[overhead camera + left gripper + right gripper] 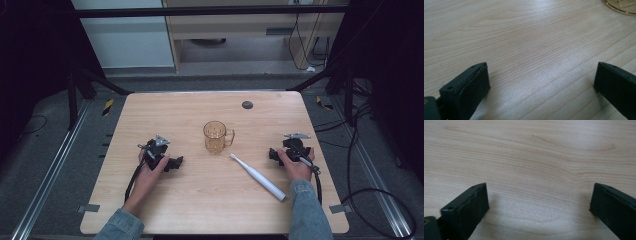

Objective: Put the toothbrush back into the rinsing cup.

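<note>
An amber see-through mug with its handle to the right stands upright at the middle of the wooden table. A white electric toothbrush lies flat and slanted to the mug's lower right, brush head toward the mug. My left gripper rests on the table left of the mug, held by a hand; its jaws stand wide apart over bare wood. My right gripper rests right of the toothbrush, its jaws also wide apart with nothing between them. The mug's base shows at the left gripper view's top right corner.
A small dark round disc sits near the table's far edge. Black cables and dark frame struts run beside the table on the right. Metal rails flank the table on the floor.
</note>
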